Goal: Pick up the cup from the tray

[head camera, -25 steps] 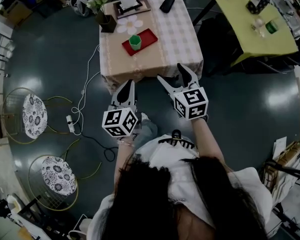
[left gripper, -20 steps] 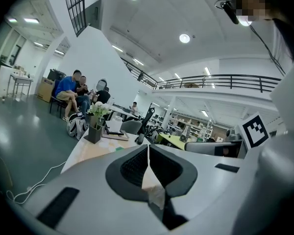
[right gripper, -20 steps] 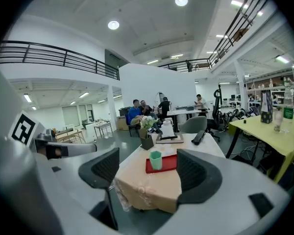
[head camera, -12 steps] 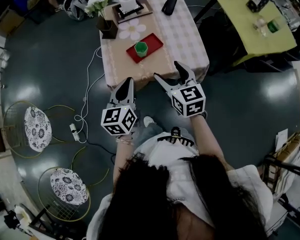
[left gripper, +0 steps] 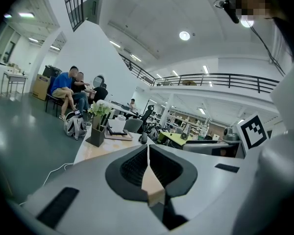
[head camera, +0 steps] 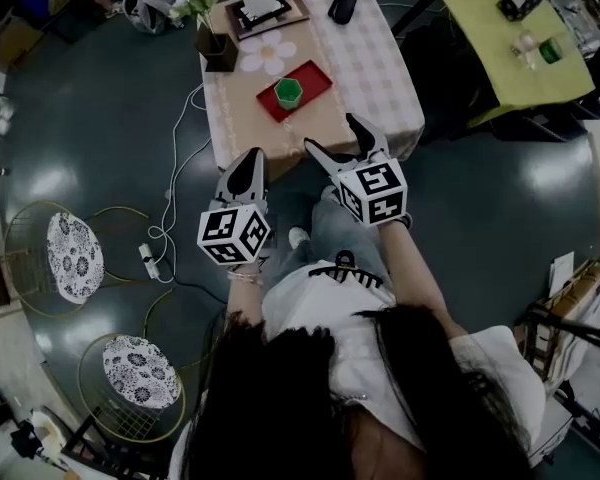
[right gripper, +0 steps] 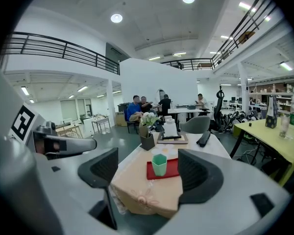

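Observation:
A green cup (head camera: pixel 289 91) stands on a red tray (head camera: pixel 310 76) on the cloth-covered table (head camera: pixel 370 78) ahead. In the right gripper view the cup (right gripper: pixel 159 164) and tray (right gripper: pixel 173 169) show between the jaws, still well beyond them. My right gripper (head camera: pixel 332 135) is open and empty, held just short of the table's near edge. My left gripper (head camera: pixel 247 160) is shut with nothing in it, lower and to the left of that edge. In the left gripper view its jaws (left gripper: pixel 148 147) meet tip to tip, with nothing between them.
On the table stand a dark vase with flowers (head camera: pixel 213 40), a white flower-shaped mat (head camera: pixel 268 54), a white object on a brown board (head camera: pixel 260 0) and a black object (head camera: pixel 341 2). A yellow-green table (head camera: pixel 500 38) is at right. Two round stools (head camera: pixel 72 252) and a cable (head camera: pixel 172 193) are at left.
The table and tray have drawn nearer in the head view; both grippers now sit closer to its near edge. Jaw states are unchanged.

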Demonstrator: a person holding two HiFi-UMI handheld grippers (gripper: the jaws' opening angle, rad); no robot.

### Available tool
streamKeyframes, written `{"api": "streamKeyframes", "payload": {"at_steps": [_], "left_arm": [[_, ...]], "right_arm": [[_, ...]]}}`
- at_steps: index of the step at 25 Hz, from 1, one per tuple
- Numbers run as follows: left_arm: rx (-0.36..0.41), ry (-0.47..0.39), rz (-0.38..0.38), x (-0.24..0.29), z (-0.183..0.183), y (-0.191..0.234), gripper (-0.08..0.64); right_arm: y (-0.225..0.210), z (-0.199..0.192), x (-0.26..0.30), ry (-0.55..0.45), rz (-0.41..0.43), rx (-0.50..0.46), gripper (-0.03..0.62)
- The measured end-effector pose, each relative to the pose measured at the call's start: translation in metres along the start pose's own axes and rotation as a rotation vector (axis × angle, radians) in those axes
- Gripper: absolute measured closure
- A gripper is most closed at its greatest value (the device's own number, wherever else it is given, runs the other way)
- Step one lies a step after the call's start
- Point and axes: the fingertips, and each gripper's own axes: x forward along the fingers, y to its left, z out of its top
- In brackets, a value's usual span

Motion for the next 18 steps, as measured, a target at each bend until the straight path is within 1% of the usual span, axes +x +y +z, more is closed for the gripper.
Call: {"api": "streamKeyframes", "payload": {"at_steps": [4, 7, 13, 18], "left_arm": [[-0.001, 0.005, 0.005, 0.009, 0.0, 0.004, 0.541], [0.002, 0.009, 0.019, 0.019, 0.004, 0.012, 0.541], [-0.019, 0.04, 0.055, 0.044, 0.006, 0.031, 0.541], [-0.021, 0.064, 0.037, 0.068, 0.006, 0.039, 0.541]], "right_arm": [[-0.007, -0.001, 0.013, 0.009, 0.005, -0.003, 0.227], [-0.011, -0.002, 0.029, 0.027, 0.025, -0.011, 0.227], [-0.02, -0.007, 0.068, 0.096, 0.075, -0.055, 0.224], [-0.026, -0.018, 0.103, 0.171, 0.128, -0.097, 0.21]]}}
